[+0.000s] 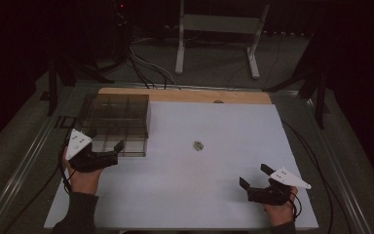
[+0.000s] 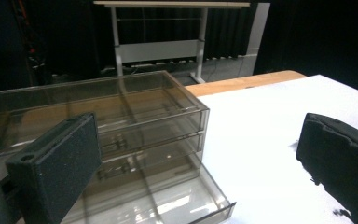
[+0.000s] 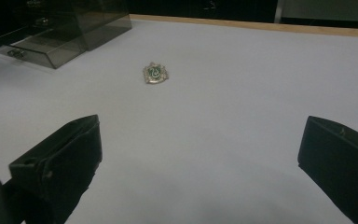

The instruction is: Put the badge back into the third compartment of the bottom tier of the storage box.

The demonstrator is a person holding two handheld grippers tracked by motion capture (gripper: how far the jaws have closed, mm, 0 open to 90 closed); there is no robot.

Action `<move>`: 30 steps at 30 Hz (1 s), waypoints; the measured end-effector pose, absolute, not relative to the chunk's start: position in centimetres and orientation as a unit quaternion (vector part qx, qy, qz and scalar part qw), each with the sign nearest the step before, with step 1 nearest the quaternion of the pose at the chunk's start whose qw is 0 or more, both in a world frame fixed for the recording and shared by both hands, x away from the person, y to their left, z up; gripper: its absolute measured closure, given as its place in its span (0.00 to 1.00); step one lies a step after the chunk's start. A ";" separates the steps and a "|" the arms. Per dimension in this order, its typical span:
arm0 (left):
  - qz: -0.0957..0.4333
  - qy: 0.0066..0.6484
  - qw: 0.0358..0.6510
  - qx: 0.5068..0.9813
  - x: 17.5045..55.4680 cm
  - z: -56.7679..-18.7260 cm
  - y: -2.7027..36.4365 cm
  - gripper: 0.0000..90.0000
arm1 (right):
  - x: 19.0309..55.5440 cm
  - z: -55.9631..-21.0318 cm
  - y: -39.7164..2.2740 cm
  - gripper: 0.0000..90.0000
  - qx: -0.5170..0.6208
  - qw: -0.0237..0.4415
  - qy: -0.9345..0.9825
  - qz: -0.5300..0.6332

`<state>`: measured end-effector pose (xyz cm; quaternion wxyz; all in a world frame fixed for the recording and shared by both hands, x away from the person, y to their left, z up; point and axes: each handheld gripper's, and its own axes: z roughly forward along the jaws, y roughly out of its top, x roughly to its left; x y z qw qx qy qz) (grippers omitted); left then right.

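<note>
Left gripper [image 1: 108, 152] open, empty, just beside drawer box [image 1: 117, 117] at front; bottom drawer [image 2: 177, 205] pulled out. Right gripper [image 1: 254, 179] open, empty, low over white table [image 1: 224, 195] near front right. Badge [image 1: 198, 145] flat mid-table, well apart from both grippers, right of box.

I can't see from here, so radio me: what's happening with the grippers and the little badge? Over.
Left gripper open by the drawer box, bottom drawer pulled out. Right gripper open, empty. Badge flat on the white table, untouched. Path clear.

Badge [image 1: 198, 145] emblem — too small
</note>
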<state>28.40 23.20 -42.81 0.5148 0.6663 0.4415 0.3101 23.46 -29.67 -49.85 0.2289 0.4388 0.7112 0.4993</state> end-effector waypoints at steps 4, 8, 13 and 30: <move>0.301 0.442 0.520 0.666 29.3 -42.8 22.4 0.00 | 23.5 -49.9 -29.7 0.00 0.439 0.229 0.711 0.499; 0.298 0.440 0.522 0.667 29.8 -42.8 22.0 0.00 | 23.5 -49.9 -29.7 0.00 0.439 0.231 0.711 0.498; 0.293 0.434 0.521 0.674 30.7 -42.8 20.9 0.00 | 23.5 -49.9 -29.7 0.00 0.439 0.232 0.711 0.498; 0.278 0.426 0.525 0.682 33.0 -43.4 17.9 0.00 | 23.4 -49.8 -29.7 0.00 0.439 0.232 0.710 0.499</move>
